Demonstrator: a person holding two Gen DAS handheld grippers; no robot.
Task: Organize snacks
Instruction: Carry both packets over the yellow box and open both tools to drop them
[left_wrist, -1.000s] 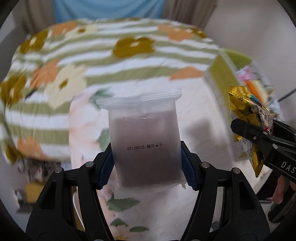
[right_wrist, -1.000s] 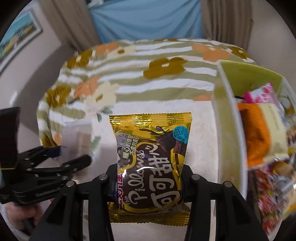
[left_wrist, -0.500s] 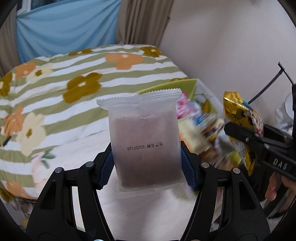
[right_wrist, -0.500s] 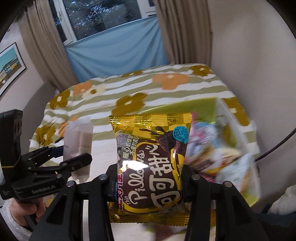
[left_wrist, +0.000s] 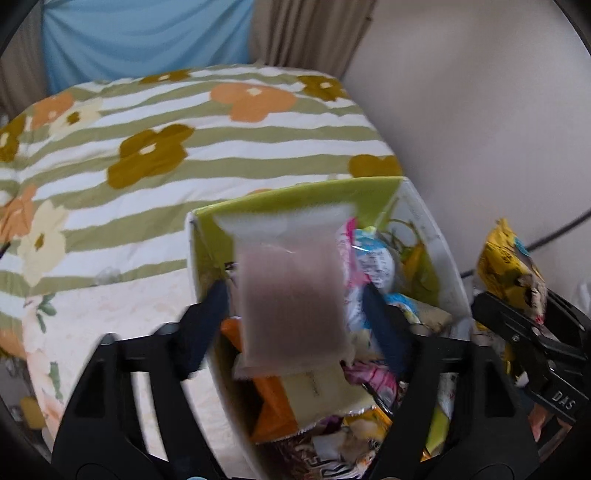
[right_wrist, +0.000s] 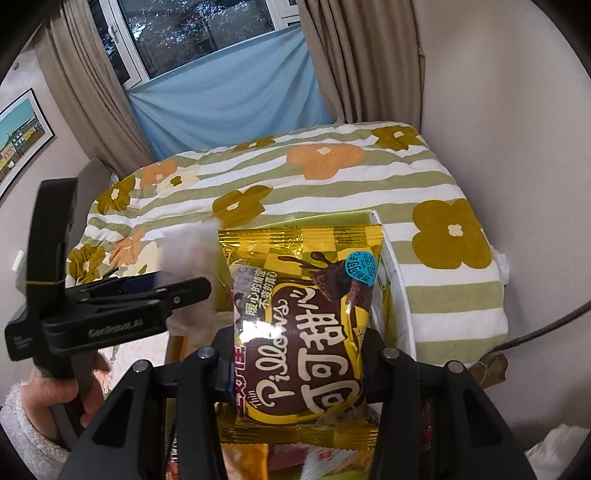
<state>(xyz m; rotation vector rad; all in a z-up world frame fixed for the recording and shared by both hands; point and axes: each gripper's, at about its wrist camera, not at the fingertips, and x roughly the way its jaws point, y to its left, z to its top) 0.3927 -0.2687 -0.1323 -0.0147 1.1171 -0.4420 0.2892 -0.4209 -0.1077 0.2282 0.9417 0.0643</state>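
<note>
A frosted white packet with a dark filling hangs blurred over the snack box, which holds several packets. My left gripper has its jaws opening: both blue pads stand clear of the packet's sides, which is still between them. In the right wrist view the same packet is a white blur above the left gripper. My right gripper is shut on a gold cocoa snack packet, held upright over the box's white rim. The gold packet also shows at the right of the left wrist view.
The box sits on a bed with a green-striped flowered cover, close to the wall on the right. A dark cable runs along that wall. A hand in a fleecy sleeve holds the left gripper. Curtains hang behind the bed.
Both grippers have swung right from the open bed to above the snack box. The left jaws have spread off the frosted packet, which now blurs between them. The right grip is unchanged.
</note>
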